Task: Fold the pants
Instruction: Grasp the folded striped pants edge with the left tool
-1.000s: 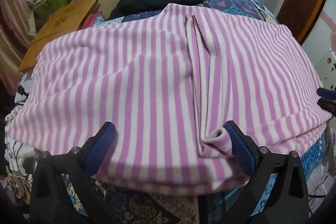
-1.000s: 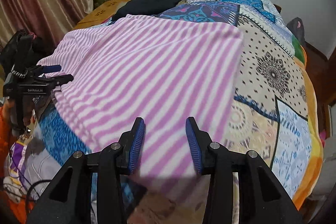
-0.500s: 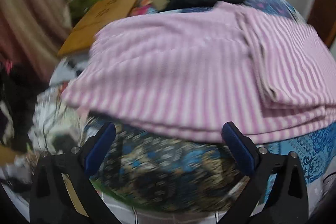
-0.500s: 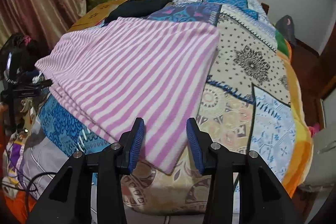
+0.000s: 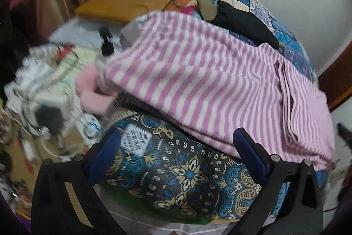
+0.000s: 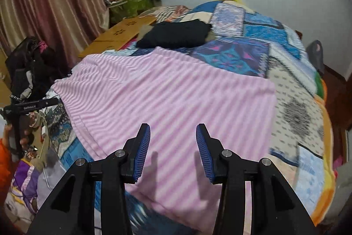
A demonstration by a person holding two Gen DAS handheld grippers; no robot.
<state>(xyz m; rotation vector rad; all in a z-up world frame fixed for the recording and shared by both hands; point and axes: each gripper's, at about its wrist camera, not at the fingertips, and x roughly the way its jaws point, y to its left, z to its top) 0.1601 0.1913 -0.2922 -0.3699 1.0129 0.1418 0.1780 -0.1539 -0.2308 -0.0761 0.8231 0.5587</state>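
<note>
Our right gripper [image 6: 173,152] hovers unclenched, empty | left gripper [image 5: 178,160] spread wide, empty | striped pants [image 6: 176,102] lie folded on the bed [image 6: 297,107] just ahead | soft, light fleece; we'd pinch a near corner.

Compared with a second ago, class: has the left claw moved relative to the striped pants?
Yes. The left claw has pulled off the striped pants toward their left end, now framing the patterned bedspread.

Left wrist view: from the bed's [image 5: 187,186] edge, angled down, close over the striped pants [image 5: 198,85]. Right wrist view: from the bed's near side, angled down across it. Shared: pants [image 6: 171,98], black garment [image 6: 176,34], cardboard sheet [image 6: 118,36].
</note>
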